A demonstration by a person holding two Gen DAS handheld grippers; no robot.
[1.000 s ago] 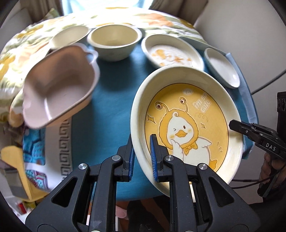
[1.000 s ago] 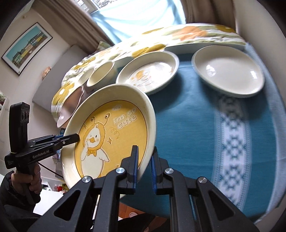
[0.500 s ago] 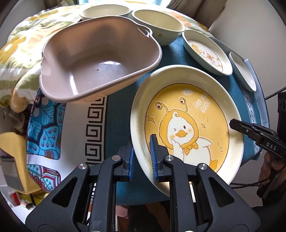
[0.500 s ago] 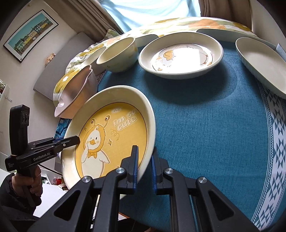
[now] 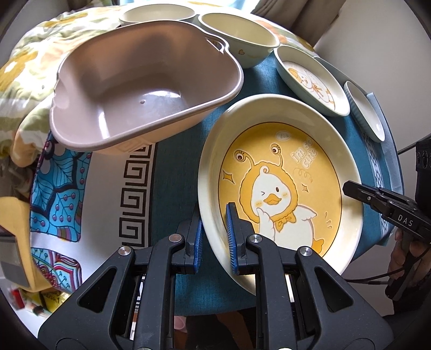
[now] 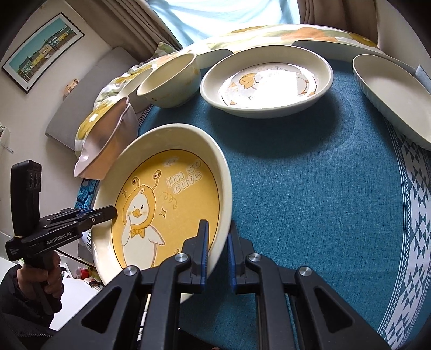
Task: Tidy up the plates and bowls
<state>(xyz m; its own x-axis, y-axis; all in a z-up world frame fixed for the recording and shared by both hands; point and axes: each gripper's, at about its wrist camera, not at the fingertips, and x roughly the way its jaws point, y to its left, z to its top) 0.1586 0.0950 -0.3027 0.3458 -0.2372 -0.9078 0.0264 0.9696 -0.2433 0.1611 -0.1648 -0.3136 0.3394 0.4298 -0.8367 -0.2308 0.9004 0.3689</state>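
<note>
A cream oval plate with a yellow duck picture [image 5: 280, 183] [image 6: 167, 199] hangs tilted over the near left part of the teal tablecloth [image 6: 309, 188]. My left gripper [image 5: 214, 215] is shut on its left rim and shows in the right wrist view [image 6: 107, 214]. My right gripper [image 6: 218, 228] is shut on the opposite rim, its tip showing in the left wrist view [image 5: 350, 188]. A mauve bowl with handles [image 5: 140, 88] [image 6: 107, 134] sits tilted just beyond the plate's far left side.
Further back stand a cream bowl [image 5: 239, 40] [image 6: 169, 80], a second bowl [image 5: 156, 13], a pale duck plate [image 5: 312, 83] [image 6: 266, 80] and a white ribbed dish [image 5: 363, 110] [image 6: 390, 97]. A floral quilt [image 5: 24, 67] lies behind, a patterned cloth [image 5: 67, 188] at left.
Both grippers carried the duck plate lower and toward the mauve bowl, which now looms larger. The far dishes slid toward the views' upper right. Both grips are unchanged.
</note>
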